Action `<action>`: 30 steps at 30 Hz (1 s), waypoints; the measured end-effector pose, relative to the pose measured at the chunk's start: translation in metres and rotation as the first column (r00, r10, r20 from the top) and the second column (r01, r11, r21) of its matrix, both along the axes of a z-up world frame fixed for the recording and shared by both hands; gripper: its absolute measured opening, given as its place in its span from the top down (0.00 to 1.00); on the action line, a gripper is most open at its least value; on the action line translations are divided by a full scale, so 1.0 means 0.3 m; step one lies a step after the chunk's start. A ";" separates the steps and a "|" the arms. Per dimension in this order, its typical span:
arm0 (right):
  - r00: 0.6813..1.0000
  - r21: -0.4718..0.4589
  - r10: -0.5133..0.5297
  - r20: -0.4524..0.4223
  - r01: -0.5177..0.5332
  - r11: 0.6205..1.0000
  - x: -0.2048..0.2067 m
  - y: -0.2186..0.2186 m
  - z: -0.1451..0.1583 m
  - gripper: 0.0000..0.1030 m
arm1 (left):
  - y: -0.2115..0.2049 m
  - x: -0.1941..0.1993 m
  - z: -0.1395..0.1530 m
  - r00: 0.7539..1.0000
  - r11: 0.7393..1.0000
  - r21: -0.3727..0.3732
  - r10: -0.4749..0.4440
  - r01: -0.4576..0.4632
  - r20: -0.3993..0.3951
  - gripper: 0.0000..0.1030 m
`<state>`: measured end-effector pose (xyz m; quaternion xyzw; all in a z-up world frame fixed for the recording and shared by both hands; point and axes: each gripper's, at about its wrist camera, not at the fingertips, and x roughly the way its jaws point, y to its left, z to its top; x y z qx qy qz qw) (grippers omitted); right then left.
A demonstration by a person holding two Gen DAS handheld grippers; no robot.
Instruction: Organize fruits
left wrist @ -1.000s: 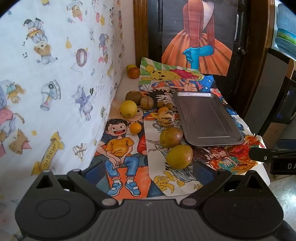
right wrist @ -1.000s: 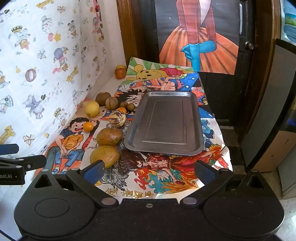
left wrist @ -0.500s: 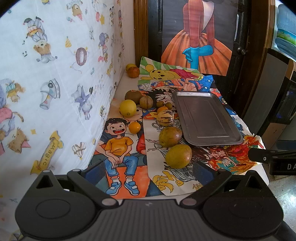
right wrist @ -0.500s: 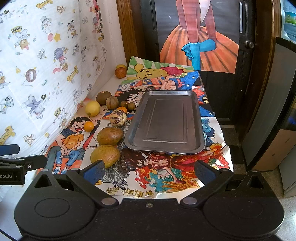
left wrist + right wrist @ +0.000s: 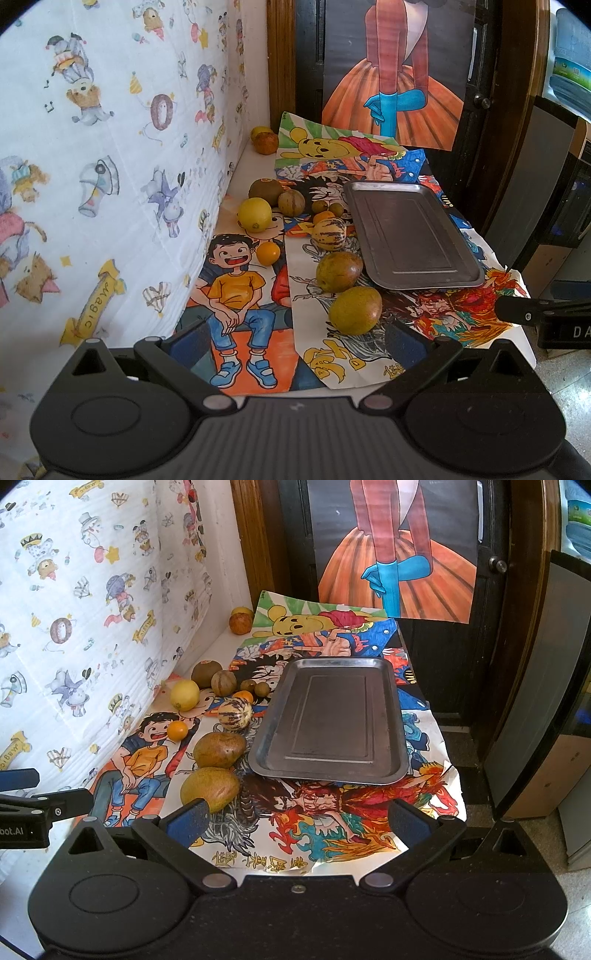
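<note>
A bare metal tray [image 5: 413,232] [image 5: 332,720] lies on a table covered with cartoon posters. Left of it sit several fruits: a green-yellow mango [image 5: 355,310] [image 5: 209,789] nearest, a brownish mango [image 5: 339,271] [image 5: 219,749], a striped melon [image 5: 328,233] [image 5: 235,713], a small orange [image 5: 268,253] [image 5: 177,731], a lemon [image 5: 254,215] [image 5: 184,695] and brown fruits behind. My left gripper [image 5: 295,338] hangs open at the table's near edge, just short of the nearest mango. My right gripper [image 5: 295,818] is open too, in front of the tray, holding nothing.
A wall with printed paper [image 5: 110,166] runs along the left. Two more fruits [image 5: 264,140] sit in the far left corner. A dark door with a painted poster [image 5: 395,554] stands behind the table. The table's right edge drops to the floor [image 5: 461,738].
Both grippers have edged slightly forward toward the table; the fruits and tray have not moved.
</note>
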<state>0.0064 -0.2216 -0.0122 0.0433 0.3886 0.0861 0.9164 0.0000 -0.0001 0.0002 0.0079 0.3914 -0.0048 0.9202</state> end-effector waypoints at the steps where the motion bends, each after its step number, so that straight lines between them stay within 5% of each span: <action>1: 1.000 0.000 0.000 0.000 0.000 1.000 0.001 -0.001 0.001 0.00 | -0.001 -0.001 0.000 1.000 1.000 0.000 0.000 0.000 0.000 0.01; 30: 1.000 0.011 0.014 -0.028 -0.013 1.000 0.022 -0.001 -0.028 0.00 | -0.007 0.008 -0.017 1.000 1.000 -0.008 0.017 -0.017 -0.024 0.01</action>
